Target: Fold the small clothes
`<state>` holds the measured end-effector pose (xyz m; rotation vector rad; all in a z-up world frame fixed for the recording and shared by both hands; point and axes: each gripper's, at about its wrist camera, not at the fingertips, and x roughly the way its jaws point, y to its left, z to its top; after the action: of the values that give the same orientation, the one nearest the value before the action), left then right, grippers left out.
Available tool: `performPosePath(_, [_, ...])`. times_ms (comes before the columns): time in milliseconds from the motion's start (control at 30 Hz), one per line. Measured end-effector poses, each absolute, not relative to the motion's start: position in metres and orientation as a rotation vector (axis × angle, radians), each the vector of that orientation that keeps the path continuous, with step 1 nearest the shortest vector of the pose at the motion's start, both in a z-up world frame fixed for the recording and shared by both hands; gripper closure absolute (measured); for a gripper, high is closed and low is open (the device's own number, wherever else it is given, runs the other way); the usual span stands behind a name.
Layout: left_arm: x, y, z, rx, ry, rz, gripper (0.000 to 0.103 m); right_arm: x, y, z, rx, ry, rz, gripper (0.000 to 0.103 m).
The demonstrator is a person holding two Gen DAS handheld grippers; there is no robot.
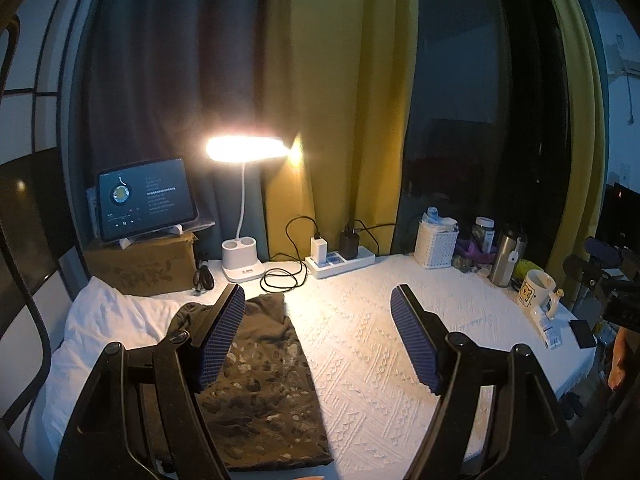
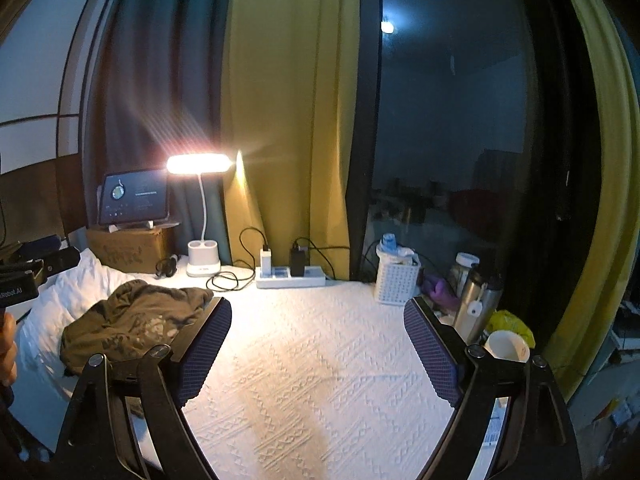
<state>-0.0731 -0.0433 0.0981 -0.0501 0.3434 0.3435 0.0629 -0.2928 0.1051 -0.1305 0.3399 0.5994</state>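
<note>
White textured counter [image 2: 320, 360] fills the view, curtains [image 2: 288, 120] behind – a brown patterned garment [image 1: 260, 360] lies folded flat at its left side, against a white pillow [image 1: 100, 320]. Left tongs [image 1: 318, 300] hang over the garment's edge, spread wide, nothing in them; right tongs [image 2: 318, 316] gape empty over bare cloth – lamp [image 2: 198, 164] glowing, mug [image 2: 508, 346] far right.

Brown speckled garment [image 1: 260, 380], white textured tablecloth [image 1: 360, 340]

Small olive-brown garment [image 1: 260, 380] with faded speckled print, laid folded flat in a long rectangle, near left on the white textured cloth [image 1: 380, 340]
</note>
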Motion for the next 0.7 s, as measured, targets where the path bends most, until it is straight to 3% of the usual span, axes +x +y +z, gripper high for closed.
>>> performPosePath(267, [-0.086, -0.039, 0.109, -0.05, 0.306, 0.355, 0.026, 0.054, -0.284, 0.121, -0.146, 0.303, 0.617, 0.011])
performPosePath(433, [-0.095, -0.036, 0.116, -0.041, 0.28, 0.373, 0.016, 0.049, -0.277, 0.13, -0.153, 0.281, 0.631, 0.01])
performPosePath(700, [-0.108, -0.032, 0.127, -0.03, 0.244, 0.4, 0.015, 0.038, -0.267, 0.145, -0.165, 0.241, 0.652, 0.009])
